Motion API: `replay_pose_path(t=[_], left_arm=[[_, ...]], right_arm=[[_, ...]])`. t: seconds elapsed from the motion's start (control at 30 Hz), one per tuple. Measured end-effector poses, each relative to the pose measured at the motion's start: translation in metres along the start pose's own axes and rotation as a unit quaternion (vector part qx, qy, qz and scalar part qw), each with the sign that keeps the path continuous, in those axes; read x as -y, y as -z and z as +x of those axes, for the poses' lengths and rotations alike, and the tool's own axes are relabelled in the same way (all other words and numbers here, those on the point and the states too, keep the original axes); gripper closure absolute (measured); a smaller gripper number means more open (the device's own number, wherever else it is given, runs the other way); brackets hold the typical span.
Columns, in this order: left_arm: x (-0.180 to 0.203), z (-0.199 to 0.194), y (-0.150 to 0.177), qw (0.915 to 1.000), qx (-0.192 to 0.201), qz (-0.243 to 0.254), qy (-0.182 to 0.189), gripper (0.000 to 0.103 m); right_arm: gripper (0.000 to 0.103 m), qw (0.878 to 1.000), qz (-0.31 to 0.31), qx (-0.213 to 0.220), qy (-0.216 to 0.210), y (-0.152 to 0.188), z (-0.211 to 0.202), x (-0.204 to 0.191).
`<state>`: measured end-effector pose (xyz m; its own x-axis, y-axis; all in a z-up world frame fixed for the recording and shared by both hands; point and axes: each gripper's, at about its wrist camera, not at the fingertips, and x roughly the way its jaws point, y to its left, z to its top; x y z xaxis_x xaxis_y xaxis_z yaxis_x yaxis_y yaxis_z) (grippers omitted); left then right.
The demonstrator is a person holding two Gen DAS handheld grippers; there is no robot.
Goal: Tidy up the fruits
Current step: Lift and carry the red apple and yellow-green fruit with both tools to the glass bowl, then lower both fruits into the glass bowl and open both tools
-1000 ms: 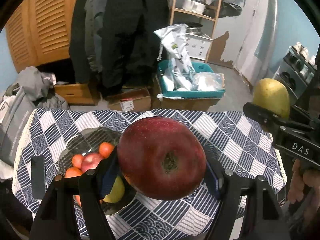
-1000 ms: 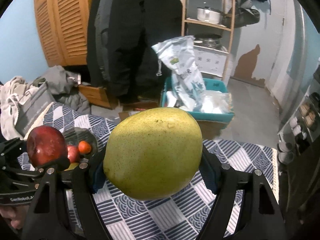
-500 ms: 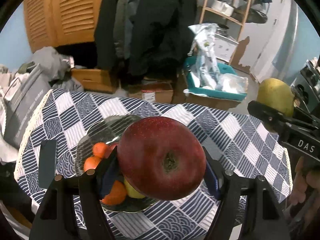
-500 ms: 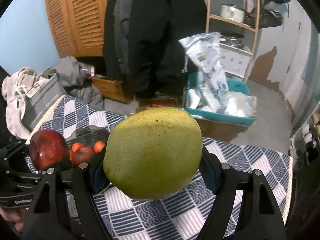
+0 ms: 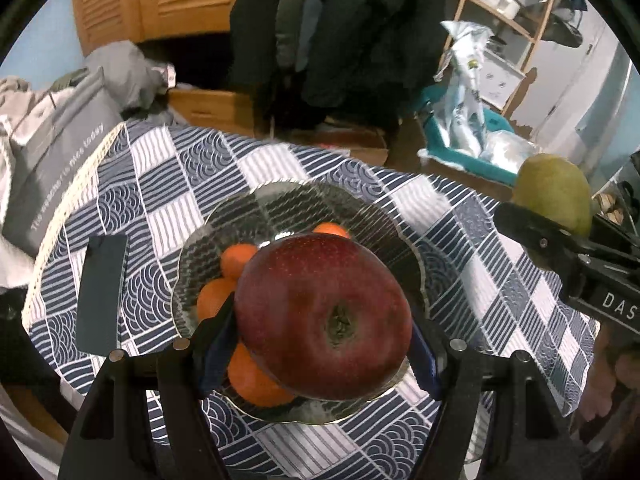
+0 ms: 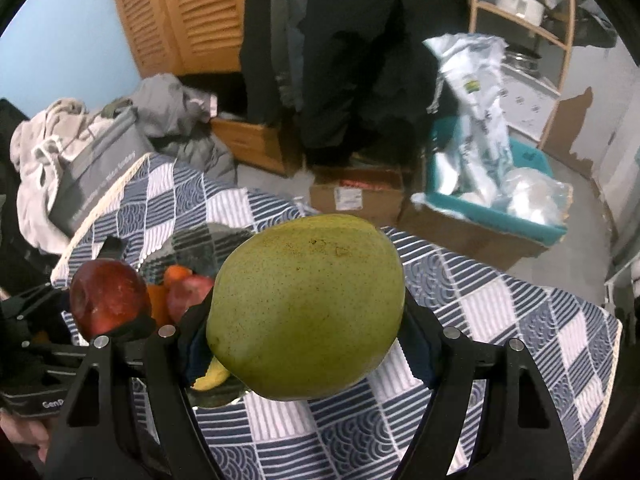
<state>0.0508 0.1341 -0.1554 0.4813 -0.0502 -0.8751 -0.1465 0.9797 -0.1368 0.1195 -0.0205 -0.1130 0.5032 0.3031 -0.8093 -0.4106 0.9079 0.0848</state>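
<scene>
The left gripper (image 5: 324,356) is clamped on a red apple (image 5: 324,316), which fills the lower middle of the left wrist view and hangs over a glass bowl (image 5: 400,236). The bowl stands on the checked cloth of the worktop (image 5: 160,184) and already holds several oranges (image 5: 216,300); in the right wrist view a second, smaller apple (image 6: 188,296) and something yellow at the bowl's near edge also show there.

The right gripper (image 6: 304,344) is clamped on a green mango (image 6: 304,304), centre of its own view and at the right edge of the left wrist view. It hangs above the cloth just right of the bowl, not over it.

So the task looks partly done: some fruit is in the bowl, and two pieces are in the air. The apple seems the nearer to being set down, since it is already above the bowl. The mango would need to come left first. A dark flat object (image 5: 102,292) lies on the cloth at left; no other loose fruit shows on the worktop.
</scene>
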Motion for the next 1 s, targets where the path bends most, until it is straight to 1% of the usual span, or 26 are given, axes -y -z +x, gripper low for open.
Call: replay_pose_path(t=[0.17, 0.43, 0.63, 0.7, 0.9, 1.0], left_arm=[[-0.011, 0.017, 0.006, 0.9998, -0.017, -0.007, -0.007, 0.027], [-0.019, 0.028, 0.011, 0.9995, -0.028, -0.012, -0.011, 0.027], [-0.025, 0.042, 0.018, 0.998, -0.056, -0.029, -0.002, 0.027], [-0.027, 0.047, 0.019, 0.9974, -0.063, -0.033, -0.007, 0.027], [-0.023, 0.049, 0.02, 0.9977, -0.062, -0.022, -0.017, 0.027], [-0.021, 0.045, 0.019, 0.9981, -0.051, -0.016, -0.029, 0.026]], right_arm=[[0.026, 1.0, -0.01, -0.022, -0.007, 0.006, 0.025, -0.013], [0.026, 0.998, -0.023, -0.05, -0.017, 0.013, 0.053, -0.027], [0.026, 0.997, -0.023, -0.071, -0.028, 0.019, 0.07, -0.032], [0.026, 0.996, -0.021, -0.078, -0.033, 0.021, 0.075, -0.032], [0.026, 0.994, -0.016, -0.1, -0.047, 0.025, 0.088, -0.033], [0.026, 0.993, -0.017, -0.105, -0.052, 0.025, 0.091, -0.034]])
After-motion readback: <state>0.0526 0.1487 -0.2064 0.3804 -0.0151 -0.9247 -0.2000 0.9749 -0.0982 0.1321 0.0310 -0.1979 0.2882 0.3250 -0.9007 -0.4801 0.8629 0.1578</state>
